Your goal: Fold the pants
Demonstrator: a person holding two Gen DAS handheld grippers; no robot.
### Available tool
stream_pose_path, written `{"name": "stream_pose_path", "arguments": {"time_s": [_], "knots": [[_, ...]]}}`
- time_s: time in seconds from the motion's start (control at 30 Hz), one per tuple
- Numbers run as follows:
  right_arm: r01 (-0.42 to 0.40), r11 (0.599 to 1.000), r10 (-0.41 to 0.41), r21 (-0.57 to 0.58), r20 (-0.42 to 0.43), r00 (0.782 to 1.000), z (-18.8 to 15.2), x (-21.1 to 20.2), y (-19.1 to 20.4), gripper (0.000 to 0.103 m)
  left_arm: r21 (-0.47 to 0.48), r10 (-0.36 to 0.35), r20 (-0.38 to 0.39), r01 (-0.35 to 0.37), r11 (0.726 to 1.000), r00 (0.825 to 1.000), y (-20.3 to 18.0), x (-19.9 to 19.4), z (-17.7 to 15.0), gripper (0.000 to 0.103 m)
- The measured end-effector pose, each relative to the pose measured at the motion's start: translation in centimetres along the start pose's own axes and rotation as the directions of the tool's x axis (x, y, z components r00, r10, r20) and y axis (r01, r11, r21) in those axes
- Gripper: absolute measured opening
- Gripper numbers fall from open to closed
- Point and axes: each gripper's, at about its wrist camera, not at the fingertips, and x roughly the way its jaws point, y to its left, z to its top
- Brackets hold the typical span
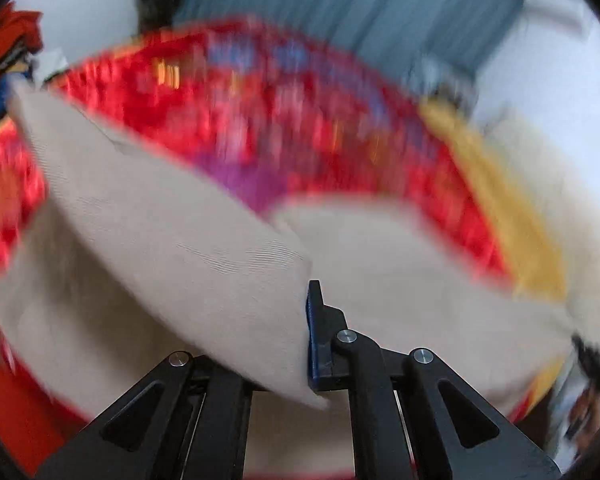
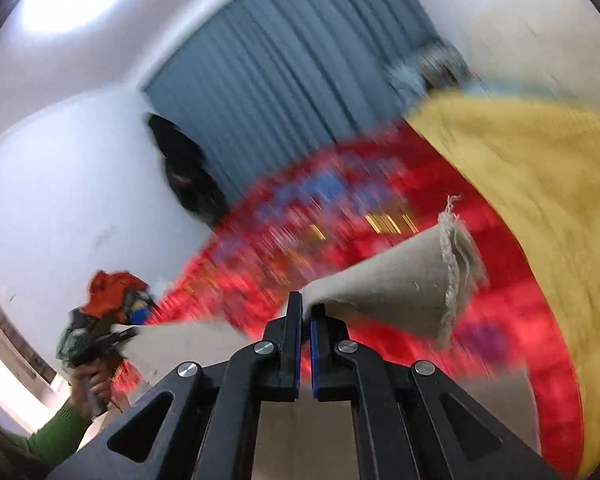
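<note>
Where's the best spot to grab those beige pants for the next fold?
Grip the frayed hem end of the beige pants, coming from the side: it hangs free of the right hand-held gripper, layers stacked, so one pinch likely catches all.

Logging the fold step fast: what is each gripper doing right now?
Left gripper: shut on the beige pants.
Right gripper: shut on the pants' frayed hem end.
</note>
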Motion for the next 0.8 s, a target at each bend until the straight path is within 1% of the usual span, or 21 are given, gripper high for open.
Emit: {"name": "stream_pose_path", "arguments": {"time_s": [0.03, 0.07, 0.1, 0.13, 0.17, 0.2, 0.27, 0.3, 0.33, 0.37, 0.4, 0.43, 0.47, 0.53, 0.57, 0.6, 0.63, 0.67, 0.7, 0.77, 0.8], "knots": [[0.075, 0.996, -0.072, 0.038, -0.068, 0.995, -2.0, 1.1, -2.2, 0.004, 0.022, 0.016, -0.054, -0.015, 1.0, 0.998, 0.0, 1.5, -1.6, 0.005], [0.177, 0.981, -0.161, 0.077, -0.175, 0.971, -4.8, 2.9, -5.3, 0.004, 0.032, 0.03, -0.107, -0.027, 0.999, 0.994, 0.0, 2.9, -3.3, 0.005], [0.23, 0.968, -0.203, 0.097, -0.236, 0.95, -6.4, 3.9, -7.1, 0.004, 0.027, 0.043, -0.127, -0.04, 0.999, 0.991, 0.0, 3.4, -4.2, 0.005], [0.282, 0.952, -0.238, 0.12, -0.292, 0.927, -8.3, 4.9, -9.1, 0.004, 0.02, 0.053, -0.125, -0.051, 0.998, 0.991, 0.1, 3.6, -4.7, 0.005], [0.292, 0.945, -0.236, 0.145, -0.313, 0.92, -9.4, 5.2, -10.2, 0.004, 0.013, 0.049, -0.113, -0.048, 0.999, 0.992, 0.1, 3.4, -4.8, 0.005], [0.286, 0.94, -0.22, 0.187, -0.307, 0.926, -10.2, 5.4, -11.3, 0.004, 0.01, 0.045, -0.11, -0.044, 0.999, 0.993, 0.2, 3.2, -4.7, 0.005], [0.272, 0.934, -0.208, 0.231, -0.268, 0.941, -10.5, 5.2, -11.6, 0.005, 0.012, 0.031, -0.101, -0.029, 0.999, 0.994, 0.2, 2.8, -4.3, 0.005], [0.269, 0.934, -0.209, 0.234, -0.252, 0.945, -10.3, 5.4, -11.5, 0.005, 0.02, 0.032, -0.096, -0.031, 0.999, 0.995, 0.1, 2.9, -4.1, 0.005], [0.269, 0.935, -0.213, 0.232, -0.239, 0.947, -10.0, 5.3, -11.2, 0.008, 0.029, 0.037, -0.092, -0.035, 0.999, 0.995, 0.0, 2.7, -3.9, 0.005], [0.269, 0.934, -0.215, 0.235, -0.232, 0.949, -10.0, 4.9, -10.9, 0.017, 0.032, 0.041, -0.089, -0.038, 0.999, 0.995, -0.3, 2.9, -4.2, 0.005], [0.261, 0.932, -0.207, 0.251, -0.222, 0.953, -10.0, 4.7, -10.9, 0.022, 0.034, 0.044, -0.087, -0.041, 0.999, 0.995, -0.4, 3.1, -4.3, 0.005], [0.247, 0.929, -0.194, 0.276, -0.206, 0.959, -10.0, 4.2, -11.2, 0.034, 0.036, 0.045, -0.086, -0.042, 0.998, 0.995, -0.4, 3.1, -4.3, 0.005], [0.236, 0.922, -0.185, 0.306, -0.186, 0.965, -10.3, 3.8, -11.6, 0.039, 0.035, 0.042, -0.085, -0.039, 0.999, 0.996, -0.2, 3.1, -4.5, 0.005], [0.215, 0.897, -0.177, 0.385, -0.133, 0.975, -10.4, 2.6, -12.4, 0.039, 0.026, 0.027, -0.077, -0.025, 0.999, 0.997, -0.1, 2.5, -4.6, 0.005], [0.197, 0.878, -0.17, 0.437, -0.101, 0.98, -10.4, 1.9, -13.1, 0.038, 0.027, 0.018, -0.064, -0.017, 0.999, 0.998, -0.2, 2.1, -4.4, 0.004], [0.188, 0.864, -0.166, 0.466, -0.088, 0.982, -10.6, 1.5, -13.6, 0.03, 0.036, 0.015, -0.053, -0.013, 0.999, 0.999, -0.4, 1.6, -4.4, 0.004], [0.193, 0.855, -0.172, 0.481, -0.087, 0.981, -10.4, 1.2, -14.0, 0.005, 0.049, 0.012, -0.041, -0.01, 0.999, 0.999, -0.7, 1.3, -4.2, 0.003], [0.215, 0.858, -0.193, 0.466, -0.096, 0.976, -10.0, 1.1, -13.9, 0.004, 0.062, 0.011, -0.029, -0.009, 0.998, 1.0, -1.1, 0.8, -4.1, 0.003], [0.241, 0.872, -0.22, 0.426, -0.099, 0.97, -9.6, 0.9, -13.3, 0.004, 0.073, 0.007, -0.018, -0.006, 0.997, 1.0, -1.2, 0.3, -4.1, 0.003], [0.285, 0.892, -0.269, 0.352, -0.094, 0.959, -8.8, 0.3, -11.8, 0.004, 0.083, 0.002, -0.023, 0.0, 0.997, 1.0, -1.2, -0.2, -4.5, 0.003], [0.311, 0.895, -0.3, 0.318, -0.085, 0.95, -8.5, -0.2, -11.1, 0.004, 0.09, 0.006, -0.034, -0.003, 0.996, 0.999, -1.1, 0.0, -4.9, 0.003]]}}
